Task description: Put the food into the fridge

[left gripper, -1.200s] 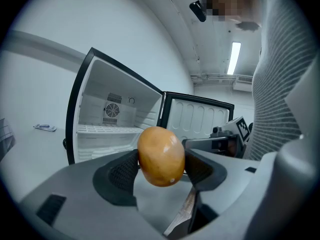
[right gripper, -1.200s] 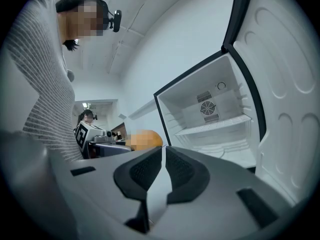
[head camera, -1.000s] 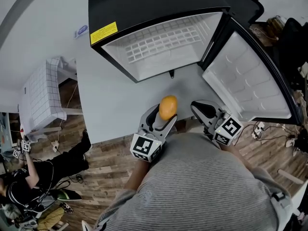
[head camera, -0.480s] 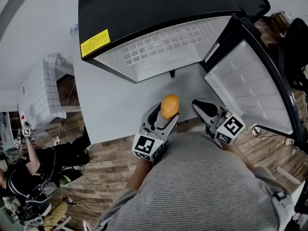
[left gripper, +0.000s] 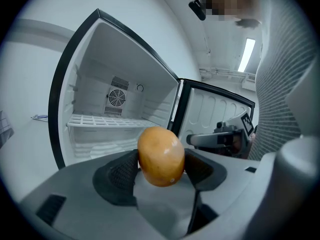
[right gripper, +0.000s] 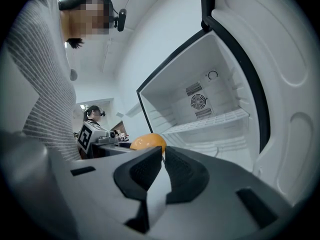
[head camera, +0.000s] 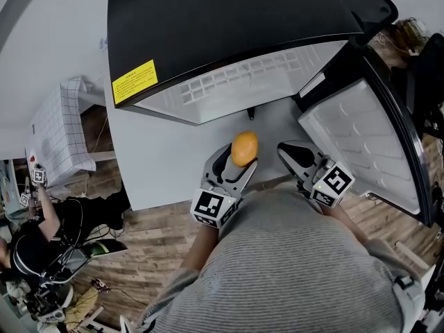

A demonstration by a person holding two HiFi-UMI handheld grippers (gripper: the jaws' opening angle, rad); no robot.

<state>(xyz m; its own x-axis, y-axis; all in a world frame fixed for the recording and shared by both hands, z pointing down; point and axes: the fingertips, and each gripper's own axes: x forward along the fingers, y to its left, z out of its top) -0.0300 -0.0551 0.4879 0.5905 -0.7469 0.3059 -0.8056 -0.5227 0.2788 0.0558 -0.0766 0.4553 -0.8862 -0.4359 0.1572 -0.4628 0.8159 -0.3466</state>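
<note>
An orange, egg-shaped piece of food is pinched between the jaws of my left gripper. In the head view the food sits at the tip of that left gripper, just in front of the open black fridge. The fridge's white inside holds a wire shelf with nothing on it. My right gripper hovers beside the left one, near the open fridge door. Its jaws stand together with nothing in them. The orange food shows behind them.
The fridge door swings out at the right. A white wall and a white checked stand lie to the left. Another person sits on the wooden floor at lower left, among cables.
The view has closed in on the fridge: its top now fills more of the head view. Both grippers and the orange food keep their places in front of me.
</note>
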